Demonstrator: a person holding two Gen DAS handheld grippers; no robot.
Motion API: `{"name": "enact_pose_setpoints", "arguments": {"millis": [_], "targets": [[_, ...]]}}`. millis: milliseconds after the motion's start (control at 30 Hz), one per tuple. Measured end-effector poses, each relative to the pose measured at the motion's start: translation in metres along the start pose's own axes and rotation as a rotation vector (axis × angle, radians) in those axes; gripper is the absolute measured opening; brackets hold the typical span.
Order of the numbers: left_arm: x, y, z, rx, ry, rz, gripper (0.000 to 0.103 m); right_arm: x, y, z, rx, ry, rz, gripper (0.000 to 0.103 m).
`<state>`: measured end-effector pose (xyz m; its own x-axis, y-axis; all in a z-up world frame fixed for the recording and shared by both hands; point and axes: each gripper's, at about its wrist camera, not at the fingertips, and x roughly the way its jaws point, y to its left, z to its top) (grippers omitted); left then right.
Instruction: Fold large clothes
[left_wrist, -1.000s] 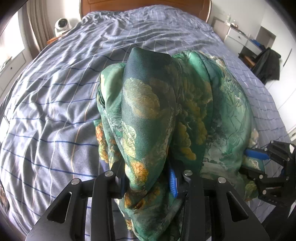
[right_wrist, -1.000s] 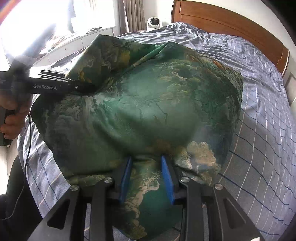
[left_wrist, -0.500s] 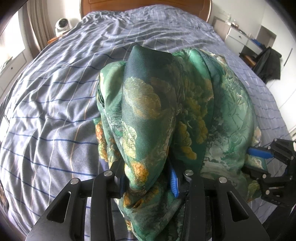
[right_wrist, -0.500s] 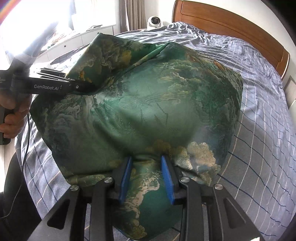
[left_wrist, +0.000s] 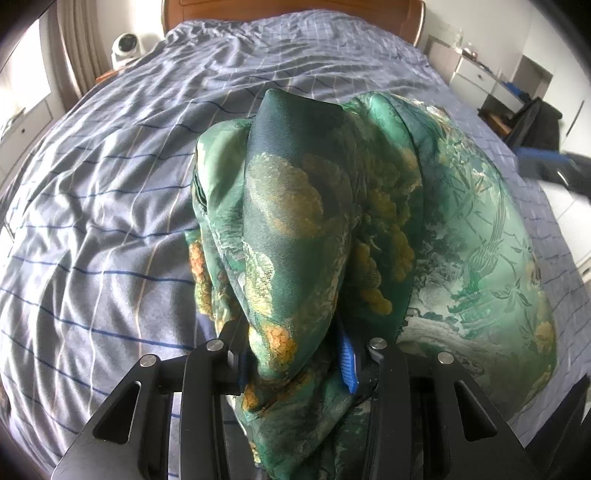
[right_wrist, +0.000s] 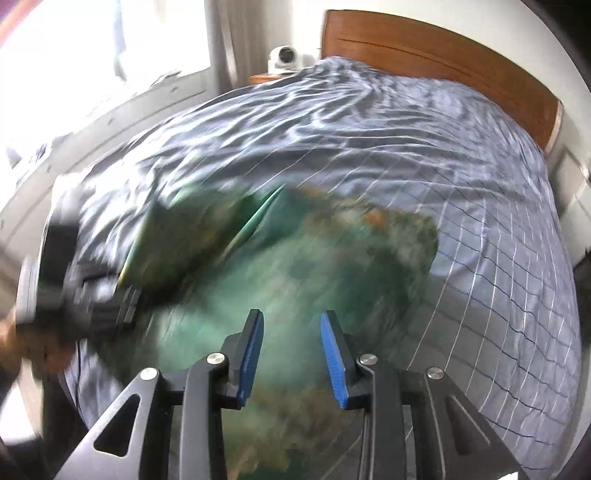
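A green garment (left_wrist: 295, 221) printed with gold and white landscape motifs lies bunched on the blue checked bed (left_wrist: 110, 184). My left gripper (left_wrist: 295, 350) is shut on a gathered fold at its near edge, and the cloth spills over the blue pads. In the right wrist view the garment (right_wrist: 295, 266) is blurred and lies below my right gripper (right_wrist: 291, 332). That gripper is open, with nothing between its blue pads. It also shows blurred above the bed's right side as the right gripper (left_wrist: 546, 162). The left gripper (right_wrist: 92, 295) is at the garment's left edge, held by a hand (right_wrist: 22, 347).
A wooden headboard (right_wrist: 443, 62) closes the far end of the bed. A white round device (left_wrist: 127, 44) stands on a bedside table at the back left. White drawers (left_wrist: 476, 74) and a dark garment (left_wrist: 535, 122) are to the right of the bed.
My right gripper has let go of the garment's edge and lifted up and away, and its view is now blurred. The left gripper keeps its hold and has not moved.
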<state>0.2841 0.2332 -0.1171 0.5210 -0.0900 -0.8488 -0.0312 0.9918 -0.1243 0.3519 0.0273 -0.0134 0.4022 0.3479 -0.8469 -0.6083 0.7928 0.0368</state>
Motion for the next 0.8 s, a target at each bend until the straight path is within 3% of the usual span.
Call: {"name": "enact_pose_setpoints", "arguments": {"millis": [200,400,667,800], "targets": [[0.004,0.010,-0.003,-0.052,-0.007,-0.045,0.039,0.060,-0.024,0.022,0.161,0.059,0.027,0.034],[0.016,0.016,0.000,-0.084,0.001,-0.060,0.039,0.134,-0.006,0.010,0.058,0.196,-0.083,0.034],[0.019,0.014,0.002,-0.074,0.005,-0.055,0.039,0.131,-0.008,0.002,0.023,0.175,-0.098,0.033],[0.016,0.012,0.001,-0.055,0.011,-0.046,0.040,0.093,0.001,0.002,-0.004,0.128,-0.092,0.034]]}}
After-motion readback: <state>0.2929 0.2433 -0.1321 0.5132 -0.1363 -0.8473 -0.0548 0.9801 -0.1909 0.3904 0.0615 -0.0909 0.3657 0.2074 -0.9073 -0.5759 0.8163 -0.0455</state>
